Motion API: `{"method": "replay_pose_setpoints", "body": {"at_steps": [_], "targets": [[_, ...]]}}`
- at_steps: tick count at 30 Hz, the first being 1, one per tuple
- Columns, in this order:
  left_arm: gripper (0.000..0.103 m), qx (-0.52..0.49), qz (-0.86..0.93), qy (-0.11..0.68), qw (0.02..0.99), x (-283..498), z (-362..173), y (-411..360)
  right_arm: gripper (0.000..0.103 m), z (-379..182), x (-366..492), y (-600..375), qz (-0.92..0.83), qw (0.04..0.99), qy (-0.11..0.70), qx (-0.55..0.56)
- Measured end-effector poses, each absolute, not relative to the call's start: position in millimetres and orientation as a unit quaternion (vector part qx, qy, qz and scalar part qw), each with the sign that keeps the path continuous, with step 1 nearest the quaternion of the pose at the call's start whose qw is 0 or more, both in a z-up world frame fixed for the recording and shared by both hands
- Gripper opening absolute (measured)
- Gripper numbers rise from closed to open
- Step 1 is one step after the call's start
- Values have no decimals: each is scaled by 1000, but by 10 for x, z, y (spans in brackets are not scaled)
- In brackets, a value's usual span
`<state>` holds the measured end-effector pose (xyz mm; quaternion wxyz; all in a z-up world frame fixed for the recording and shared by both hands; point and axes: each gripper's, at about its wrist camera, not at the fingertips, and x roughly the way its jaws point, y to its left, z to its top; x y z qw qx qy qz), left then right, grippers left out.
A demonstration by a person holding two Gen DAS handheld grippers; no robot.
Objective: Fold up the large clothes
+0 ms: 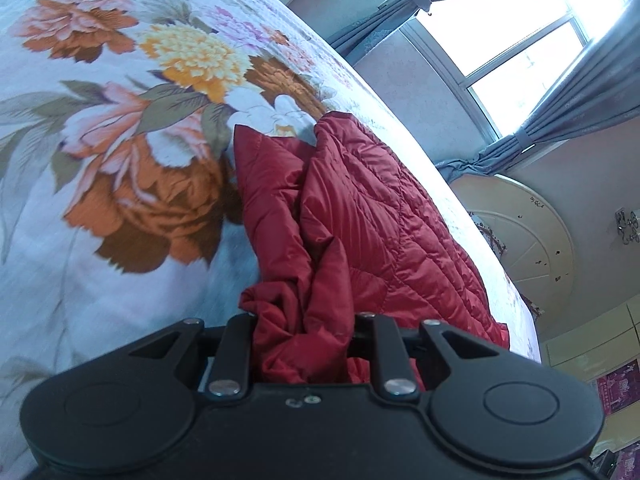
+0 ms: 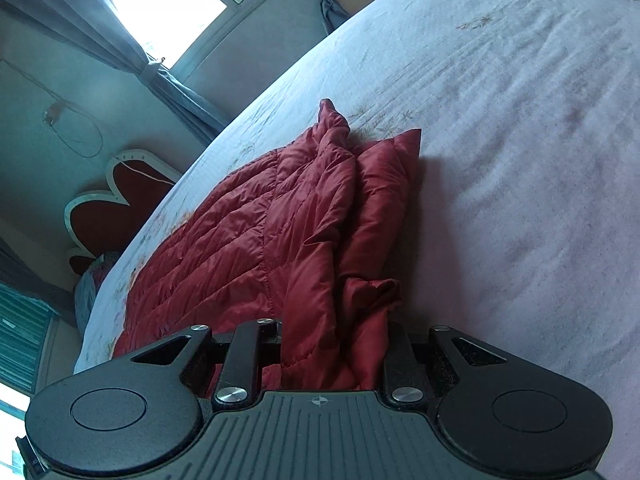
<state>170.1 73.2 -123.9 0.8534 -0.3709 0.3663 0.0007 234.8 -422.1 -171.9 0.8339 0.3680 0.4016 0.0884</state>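
Both tools [image 1: 303,350] [image 2: 332,354] clamp the red quilted jacket [image 1: 360,216] [image 2: 280,232]; it trails ahead.

The quilted jacket [image 1: 360,216] is red cloth with a slight sheen, stitched in diagonal channels and creased. Beneath the jacket, the bedspread [image 1: 100,280] is matt woven cloth with a printed floral pattern. The left gripper [image 1: 303,344] and right gripper [image 2: 332,356] are matt black plastic with bright metal rivets.
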Motion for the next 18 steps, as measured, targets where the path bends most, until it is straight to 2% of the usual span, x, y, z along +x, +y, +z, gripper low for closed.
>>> {"method": "replay_pose_setpoints", "body": {"at_steps": [6, 9, 10, 12, 13, 16, 17, 18], "targets": [[21, -366, -1, 371, 853, 1715, -1265, 730, 21, -1747, 2386, -4211, 85, 831, 409, 368], [32, -364, 0, 372, 854, 1723, -1305, 739, 24, -1807, 2454, -4245, 84, 825, 413, 377], [33, -369, -1, 368, 853, 1705, -1319, 749, 42, -1831, 2438, -4270, 80, 821, 415, 383], [38, -384, -1, 359, 851, 1657, -1336, 770, 65, -1820, 2389, -4340, 66, 826, 408, 383], [44, -388, -2, 357, 850, 1637, -1332, 773, 73, -1780, 2343, -4383, 54, 833, 398, 381], [60, -390, 5, 354, 850, 1554, -1268, 759, 75, -1627, 2209, -4540, 1, 858, 370, 357], [76, -392, 10, 353, 850, 1507, -1244, 750, 75, -1571, 2156, -4600, -10, 863, 357, 357], [83, -395, 12, 350, 850, 1444, -1217, 737, 75, -1509, 2108, -4647, -18, 869, 345, 355]]}}
